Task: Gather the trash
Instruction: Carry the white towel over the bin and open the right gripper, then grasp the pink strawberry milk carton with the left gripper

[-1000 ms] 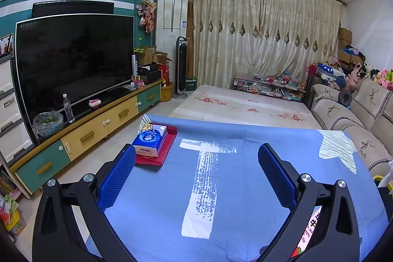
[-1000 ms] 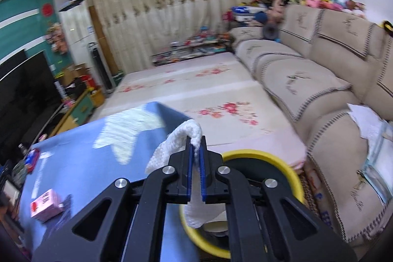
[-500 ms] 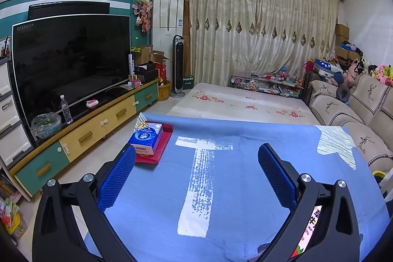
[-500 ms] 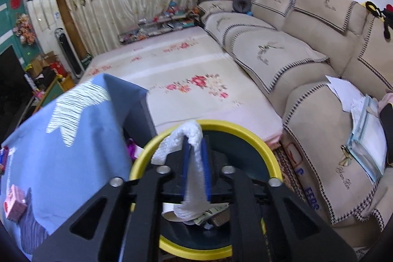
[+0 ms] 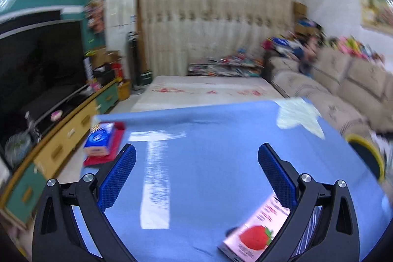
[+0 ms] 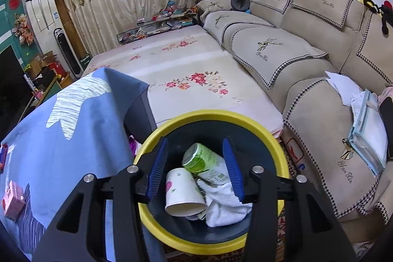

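Note:
My right gripper (image 6: 195, 165) is open and empty above a yellow-rimmed bin (image 6: 216, 114) beside the table. In the bin lie a white crumpled wipe (image 6: 224, 206), a white paper cup (image 6: 183, 192) and a green can (image 6: 203, 161). My left gripper (image 5: 196, 178) is open and empty over the blue tablecloth (image 5: 208, 151). A pink strawberry carton (image 5: 258, 230) lies on the cloth by its right finger; it also shows in the right wrist view (image 6: 12, 199). The bin's rim shows in the left wrist view (image 5: 368, 151).
A blue tissue pack (image 5: 99, 143) lies on a red tray (image 5: 115, 149) at the table's far left. A TV cabinet (image 5: 61, 136) stands left, a beige sofa (image 6: 307, 53) right, a flowered mat (image 6: 186, 70) beyond the table.
My right gripper moved over the bin, opened and dropped the white wipe into it. My left gripper swung right, bringing the pink carton into fuller view.

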Motion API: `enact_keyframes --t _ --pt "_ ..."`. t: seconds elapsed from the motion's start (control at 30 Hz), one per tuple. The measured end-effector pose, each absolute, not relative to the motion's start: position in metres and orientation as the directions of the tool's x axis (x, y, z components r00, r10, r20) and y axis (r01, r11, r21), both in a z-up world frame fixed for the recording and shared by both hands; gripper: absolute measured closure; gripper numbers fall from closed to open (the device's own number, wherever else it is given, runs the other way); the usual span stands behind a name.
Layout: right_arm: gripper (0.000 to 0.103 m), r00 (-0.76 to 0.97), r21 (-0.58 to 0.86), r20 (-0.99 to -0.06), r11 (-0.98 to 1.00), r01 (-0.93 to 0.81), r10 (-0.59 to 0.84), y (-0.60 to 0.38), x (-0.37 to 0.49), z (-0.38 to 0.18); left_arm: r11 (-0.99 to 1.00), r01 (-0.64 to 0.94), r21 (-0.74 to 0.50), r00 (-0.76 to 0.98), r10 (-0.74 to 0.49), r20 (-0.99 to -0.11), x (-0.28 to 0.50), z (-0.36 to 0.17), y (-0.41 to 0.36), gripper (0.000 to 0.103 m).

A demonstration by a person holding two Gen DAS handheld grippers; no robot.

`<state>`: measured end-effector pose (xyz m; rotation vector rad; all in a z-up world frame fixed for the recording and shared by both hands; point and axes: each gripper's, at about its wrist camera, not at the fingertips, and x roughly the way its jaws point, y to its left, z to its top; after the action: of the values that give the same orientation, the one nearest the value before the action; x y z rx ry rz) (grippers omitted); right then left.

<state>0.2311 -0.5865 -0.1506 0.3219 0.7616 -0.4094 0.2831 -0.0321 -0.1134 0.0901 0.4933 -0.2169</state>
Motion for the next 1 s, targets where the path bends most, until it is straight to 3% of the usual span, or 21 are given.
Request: enact_keyframes --t 0.2,0.33,0.7,1.0 --pt "0.057 0.660 0.143 -0.721 0.886 0.440 -0.211 -0.580 0.224 -0.154 0.866 0.498 0.039 0.719 -0.387 -0.578 0.276 -0.122 -0.068 0.005" --pt "0.055 0.662 0.150 -0.722 0.887 0.436 -0.203 -0.579 0.215 -0.157 0.785 0.618 -0.046 0.567 -0.485 -0.665 0.280 -0.136 -0.078 0.005" --pt "0.054 0.658 0.177 -0.735 0.891 0.417 -0.162 -0.569 0.204 -0.169 0.732 0.681 0.004 0.479 -0.441 -0.759 0.281 -0.173 -0.106 0.006" --pt "0.054 0.658 0.191 -0.740 0.895 0.403 -0.138 -0.567 0.206 -0.173 0.734 0.679 0.009 0.447 -0.405 -0.798 0.289 -0.187 -0.113 0.027"
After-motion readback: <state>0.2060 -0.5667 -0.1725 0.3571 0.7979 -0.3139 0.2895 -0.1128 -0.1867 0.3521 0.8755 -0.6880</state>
